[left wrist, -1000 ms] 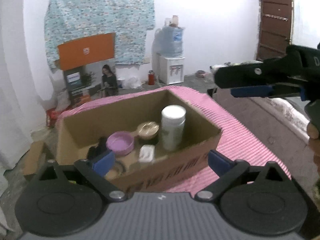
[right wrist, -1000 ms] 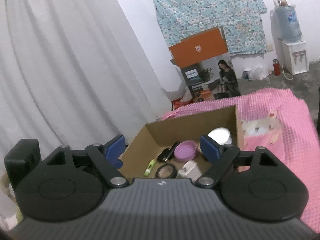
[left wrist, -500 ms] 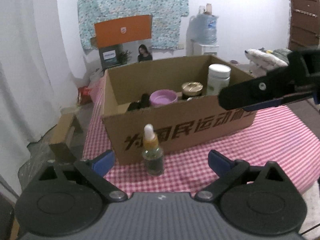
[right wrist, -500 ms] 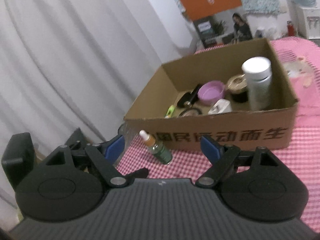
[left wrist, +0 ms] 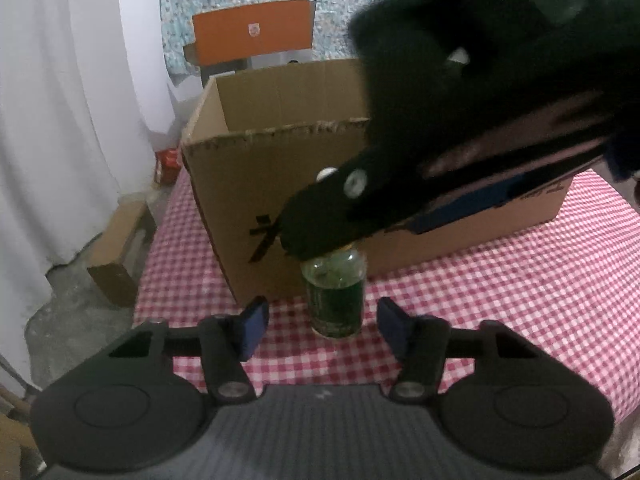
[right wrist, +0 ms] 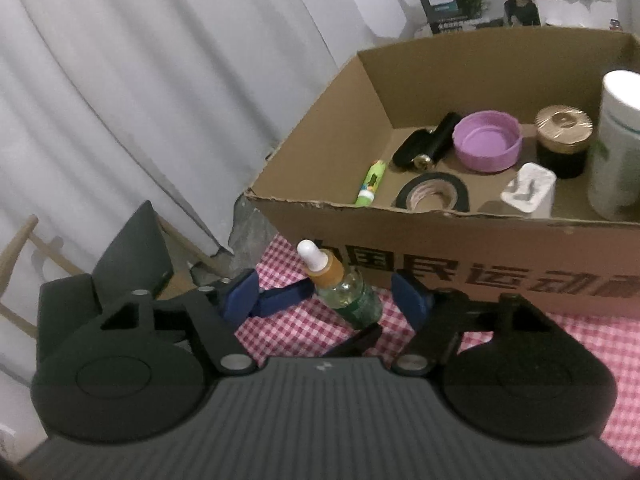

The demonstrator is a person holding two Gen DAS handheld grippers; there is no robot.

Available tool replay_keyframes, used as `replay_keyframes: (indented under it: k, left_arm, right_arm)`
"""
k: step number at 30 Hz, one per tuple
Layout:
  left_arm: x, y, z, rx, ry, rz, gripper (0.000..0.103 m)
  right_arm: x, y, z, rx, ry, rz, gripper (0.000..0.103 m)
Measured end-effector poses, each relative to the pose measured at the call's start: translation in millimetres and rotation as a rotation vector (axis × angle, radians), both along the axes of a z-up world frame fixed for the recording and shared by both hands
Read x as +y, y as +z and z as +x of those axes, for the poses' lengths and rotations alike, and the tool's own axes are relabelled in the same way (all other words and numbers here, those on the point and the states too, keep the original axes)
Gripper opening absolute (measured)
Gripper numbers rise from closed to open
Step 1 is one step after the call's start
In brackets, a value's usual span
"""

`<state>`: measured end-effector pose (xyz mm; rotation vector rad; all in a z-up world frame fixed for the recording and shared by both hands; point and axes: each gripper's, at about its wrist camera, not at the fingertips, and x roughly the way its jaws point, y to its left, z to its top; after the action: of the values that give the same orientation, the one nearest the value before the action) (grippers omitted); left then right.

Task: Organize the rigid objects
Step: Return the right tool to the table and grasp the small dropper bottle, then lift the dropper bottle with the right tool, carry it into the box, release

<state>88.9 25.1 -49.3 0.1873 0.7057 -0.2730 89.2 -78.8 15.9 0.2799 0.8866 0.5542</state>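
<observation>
A small green glass dropper bottle (left wrist: 335,295) with a white tip and orange collar stands on the red-checked tablecloth (left wrist: 520,300), just in front of a cardboard box (left wrist: 256,184). It also shows in the right wrist view (right wrist: 344,286). My left gripper (left wrist: 322,322) is open, its blue pads on either side of the bottle's base, apart from it. My right gripper (right wrist: 326,300) is open around the bottle from above. In the left wrist view the right gripper's body (left wrist: 460,128) hides the bottle's top.
The cardboard box (right wrist: 460,240) holds a purple bowl (right wrist: 486,140), a black tape roll (right wrist: 434,194), a green marker (right wrist: 370,182), a gold-lidded jar (right wrist: 562,136), a white canister (right wrist: 616,140) and other small items. A white curtain (right wrist: 140,80) hangs at the left. The table's left edge lies close by.
Both grippers have come down and closer to the dropper bottle. The right gripper now reaches over the bottle's top, and both have narrowed their opening around it.
</observation>
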Motion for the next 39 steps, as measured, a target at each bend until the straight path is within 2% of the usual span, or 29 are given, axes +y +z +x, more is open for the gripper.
replay_keyframes:
  k: [2, 5, 10, 16, 29, 34, 39]
  left_arm:
    - [2, -3, 3, 0.001, -0.007, -0.01, 0.055]
    - [1, -6, 7, 0.009, -0.025, -0.026, 0.043]
    - [-7, -7, 9, 0.007, -0.049, -0.025, 0.035]
    - [-19, -7, 3, 0.016, -0.095, -0.034, 0.034]
    - [-75, -5, -36, 0.034, -0.289, -0.041, 0.034]
    - [-83, -8, -42, 0.016, -0.309, -0.017, 0.034]
    - [-81, -7, -39, 0.013, -0.306, -0.025, 0.034]
  right_arm:
    - [5, -6, 6, 0.013, 0.002, -0.012, 0.053]
    - [6, -13, 12, 0.032, -0.009, -0.012, 0.045]
    - [1, -17, 12, 0.044, -0.012, 0.005, 0.035]
    - [-13, -15, 3, 0.049, -0.031, -0.003, 0.035]
    - [-70, -9, -51, 0.071, -0.143, -0.04, 0.036]
    - [-79, -6, -61, 0.053, -0.161, -0.059, 0.036]
    - [-78, -4, -63, 0.028, -0.16, -0.07, 0.036]
